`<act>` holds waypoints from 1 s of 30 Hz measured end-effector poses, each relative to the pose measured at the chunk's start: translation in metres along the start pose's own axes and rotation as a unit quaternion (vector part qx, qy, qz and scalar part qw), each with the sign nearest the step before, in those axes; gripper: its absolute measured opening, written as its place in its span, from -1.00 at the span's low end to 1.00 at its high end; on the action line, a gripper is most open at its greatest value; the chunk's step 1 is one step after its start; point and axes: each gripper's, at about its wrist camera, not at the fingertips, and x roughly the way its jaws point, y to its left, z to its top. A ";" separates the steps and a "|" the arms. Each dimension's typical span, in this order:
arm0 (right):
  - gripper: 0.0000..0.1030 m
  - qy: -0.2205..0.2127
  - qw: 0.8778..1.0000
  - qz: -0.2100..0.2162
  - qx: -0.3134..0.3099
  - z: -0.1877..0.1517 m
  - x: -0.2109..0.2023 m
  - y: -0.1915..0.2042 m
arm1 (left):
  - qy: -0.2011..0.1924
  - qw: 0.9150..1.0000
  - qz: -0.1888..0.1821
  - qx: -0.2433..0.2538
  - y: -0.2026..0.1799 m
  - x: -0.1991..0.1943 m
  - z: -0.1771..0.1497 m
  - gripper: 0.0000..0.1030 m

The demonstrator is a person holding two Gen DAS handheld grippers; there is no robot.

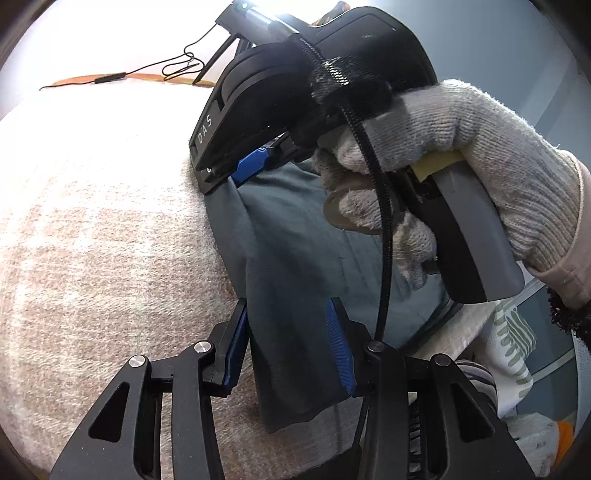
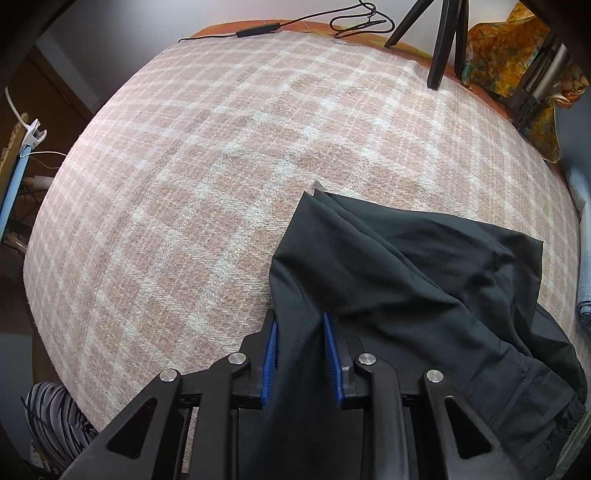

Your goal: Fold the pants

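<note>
The dark pants (image 2: 406,280) are spread in loose folds over the near right part of a pink-and-white plaid blanket (image 2: 221,184), one pointed end reaching toward the blanket's middle. In the right wrist view, a band of the fabric is seen running between the blue pads of the right gripper (image 2: 300,354), whose jaws are partly spread with the cloth lying in the gap; whether it is pinched cannot be told. In the left wrist view, the pants (image 1: 291,280) are likewise passed between the pads of the left gripper (image 1: 288,347), the jaws held apart around a hanging strip. The right gripper (image 1: 251,166) is seen beyond, gripped by a gloved hand (image 1: 443,155). At the blanket's far edge, a black cable (image 2: 258,27) and tripod legs (image 2: 443,40) are seen.
</note>
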 end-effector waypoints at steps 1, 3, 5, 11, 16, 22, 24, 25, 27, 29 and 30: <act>-0.69 -0.002 1.000 0.003 0.001 -0.001 -0.001 0.000 | 0.001 1.000 0.002 -0.002 0.001 0.000 0.000 -0.20; -0.82 -0.007 1.000 0.012 0.005 -0.003 -0.005 0.000 | 0.005 1.000 0.000 -0.014 0.007 0.002 -0.002 -0.12; -0.89 -0.013 1.000 0.021 0.010 -0.005 -0.009 -0.005 | 0.012 0.999 -0.007 -0.032 0.013 0.004 -0.006 -0.01; -0.98 -0.044 0.995 0.072 0.049 -0.012 -0.026 -0.028 | 0.012 0.997 -0.044 -0.055 0.018 0.006 -0.011 -0.06; -0.99 -0.065 0.991 0.096 0.073 -0.020 -0.039 -0.051 | 0.017 0.996 -0.066 -0.059 0.016 0.015 -0.011 -0.79; -1.00 -0.107 0.976 0.152 0.116 -0.034 -0.052 -0.069 | -0.026 0.995 -0.090 -0.039 0.011 -0.005 -0.001 -0.87; -1.00 -0.118 0.971 0.168 0.124 -0.034 -0.057 -0.067 | -0.037 0.994 -0.098 -0.034 0.011 -0.013 0.001 -0.88; -1.00 -0.123 0.969 0.173 0.124 -0.035 -0.061 -0.067 | -0.041 0.993 -0.102 -0.036 0.012 -0.016 0.001 -0.88; -1.00 -0.134 0.968 0.174 0.120 -0.031 -0.068 -0.057 | -0.049 0.992 -0.107 -0.038 0.014 -0.022 0.001 -0.89; -1.00 -0.141 0.968 0.174 0.116 -0.027 -0.074 -0.050 | -0.056 0.992 -0.108 -0.043 0.020 -0.028 -0.001 -0.89; -1.00 -0.143 0.968 0.174 0.114 -0.025 -0.075 -0.044 | -0.059 0.991 -0.108 -0.047 0.024 -0.031 -0.001 -0.89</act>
